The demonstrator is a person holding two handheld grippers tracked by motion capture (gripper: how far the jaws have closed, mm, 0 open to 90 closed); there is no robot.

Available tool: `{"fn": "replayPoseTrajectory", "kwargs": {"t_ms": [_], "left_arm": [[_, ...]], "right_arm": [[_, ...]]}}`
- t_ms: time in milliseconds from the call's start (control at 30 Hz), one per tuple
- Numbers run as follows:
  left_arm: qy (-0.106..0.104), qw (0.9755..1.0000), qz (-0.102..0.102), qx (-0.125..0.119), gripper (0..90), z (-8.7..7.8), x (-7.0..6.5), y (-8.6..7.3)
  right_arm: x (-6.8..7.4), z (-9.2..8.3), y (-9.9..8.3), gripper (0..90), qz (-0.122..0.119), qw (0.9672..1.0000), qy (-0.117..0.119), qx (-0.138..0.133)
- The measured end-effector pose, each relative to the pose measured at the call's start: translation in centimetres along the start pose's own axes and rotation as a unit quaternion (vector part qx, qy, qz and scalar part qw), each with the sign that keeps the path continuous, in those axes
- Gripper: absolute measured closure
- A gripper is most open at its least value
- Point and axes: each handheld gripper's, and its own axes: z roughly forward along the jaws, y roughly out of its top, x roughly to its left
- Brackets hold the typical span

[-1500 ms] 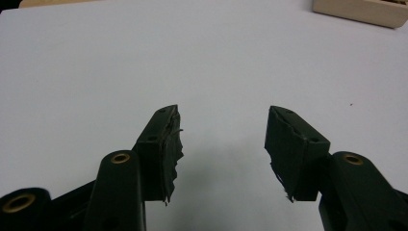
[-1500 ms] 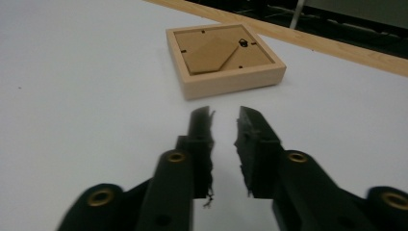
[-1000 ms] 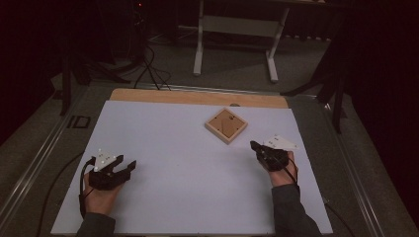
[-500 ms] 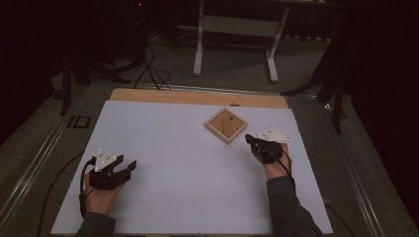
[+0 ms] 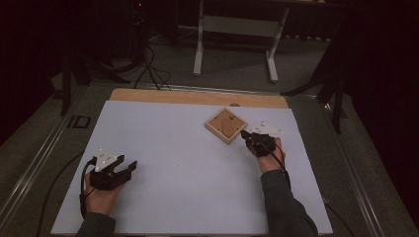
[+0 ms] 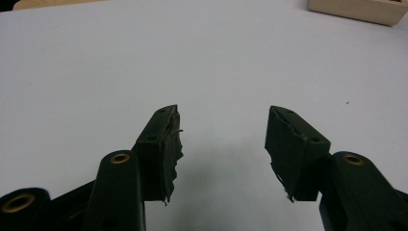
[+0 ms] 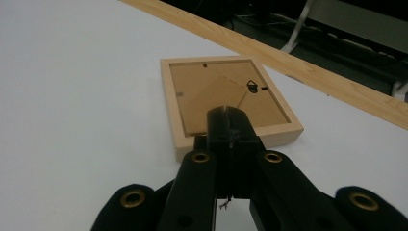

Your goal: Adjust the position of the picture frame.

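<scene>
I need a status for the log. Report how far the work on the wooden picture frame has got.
Early stage. Done: the right gripper is at the near edge of the wooden picture frame, which lies back side up on the white table. In hand: an approach only; its jaws are shut in the right gripper view, with nothing between them. Left: gripping or moving the frame. The left gripper is open, apart from it.

**Open table, one frame in the way**

The white table (image 5: 188,177) lies bare between the two hands. The wooden frame (image 5: 226,125) sits flat just ahead of the right gripper (image 5: 247,137), blocking its forward path; bare table lies all around the frame.
</scene>
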Motion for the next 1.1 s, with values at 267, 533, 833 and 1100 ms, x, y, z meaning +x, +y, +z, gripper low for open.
{"fn": "replayPoseTrajectory", "kwargs": {"t_ms": [267, 533, 833, 1100], "left_arm": [[0.000, 1.0000, 0.001, -0.001, 46.1, 0.0, -0.1, 0.0], [-0.003, 1.0000, 0.004, -0.007, 46.1, -0.2, -0.1, 0.0], [-0.005, 0.9999, 0.004, -0.009, 46.1, -0.2, -0.1, 0.0], [-0.008, 0.9999, 0.008, -0.012, 46.0, -0.3, -0.2, 0.1]], "right_arm": [[-0.7, 1.8, -0.3, 89.6, 0.026, 0.9997, -0.001, 0.006], [-1.3, 3.1, -0.4, 89.6, 0.047, 0.9989, -0.006, 0.005], [-1.4, 5.0, -0.3, 89.6, 0.059, 0.9979, -0.012, 0.023], [-1.1, 6.2, 0.1, 89.6, 0.051, 0.9975, -0.016, 0.047]]}}
